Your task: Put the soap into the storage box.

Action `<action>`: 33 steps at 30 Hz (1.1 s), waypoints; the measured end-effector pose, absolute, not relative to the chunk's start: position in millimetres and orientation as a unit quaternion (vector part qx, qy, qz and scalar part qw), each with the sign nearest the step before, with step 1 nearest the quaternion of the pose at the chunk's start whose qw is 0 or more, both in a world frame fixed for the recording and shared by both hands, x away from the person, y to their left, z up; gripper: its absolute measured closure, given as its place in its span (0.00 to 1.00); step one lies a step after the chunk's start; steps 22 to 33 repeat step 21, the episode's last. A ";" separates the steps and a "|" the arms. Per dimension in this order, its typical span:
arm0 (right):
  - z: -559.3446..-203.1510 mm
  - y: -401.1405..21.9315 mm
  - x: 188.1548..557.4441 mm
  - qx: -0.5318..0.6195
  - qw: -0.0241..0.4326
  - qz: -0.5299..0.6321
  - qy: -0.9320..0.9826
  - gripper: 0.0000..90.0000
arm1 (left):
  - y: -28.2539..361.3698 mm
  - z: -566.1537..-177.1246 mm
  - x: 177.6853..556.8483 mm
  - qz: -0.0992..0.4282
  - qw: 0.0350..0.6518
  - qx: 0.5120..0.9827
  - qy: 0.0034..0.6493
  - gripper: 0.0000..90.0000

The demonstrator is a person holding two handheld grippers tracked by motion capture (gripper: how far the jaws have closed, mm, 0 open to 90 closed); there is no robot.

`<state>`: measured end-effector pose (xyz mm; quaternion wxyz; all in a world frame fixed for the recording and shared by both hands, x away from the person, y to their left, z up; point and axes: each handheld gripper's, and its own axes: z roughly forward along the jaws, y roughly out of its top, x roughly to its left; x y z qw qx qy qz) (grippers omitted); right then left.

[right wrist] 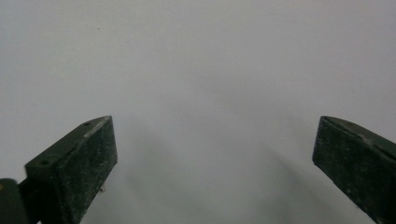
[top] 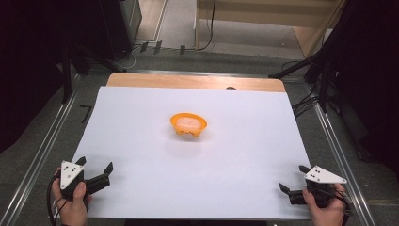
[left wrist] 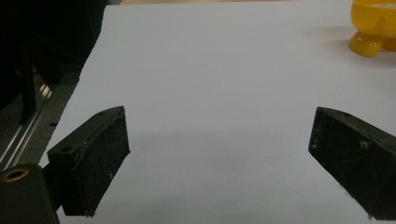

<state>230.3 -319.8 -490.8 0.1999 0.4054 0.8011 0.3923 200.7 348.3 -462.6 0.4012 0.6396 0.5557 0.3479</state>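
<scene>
Two grippers, my left (top: 96, 170) and right (top: 292, 181), rest wide open and empty at the desk's (top: 141, 122) near corners; the orange bowl (top: 188, 125), mid-desk, looks light, rigid plastic, best pinched at its rim.

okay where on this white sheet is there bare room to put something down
Nearly all of the white sheet is bare. Free patches: the wide strip between the left gripper and the right gripper, and both sides of the orange bowl. Only the middle, where the bowl sits, and the two near corners at the grippers are taken.
</scene>
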 end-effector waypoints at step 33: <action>-490.1 -321.3 230.8 0.406 0.193 0.398 0.800 0.05 | 347.0 -462.9 203.6 0.341 0.391 0.648 0.557 0.06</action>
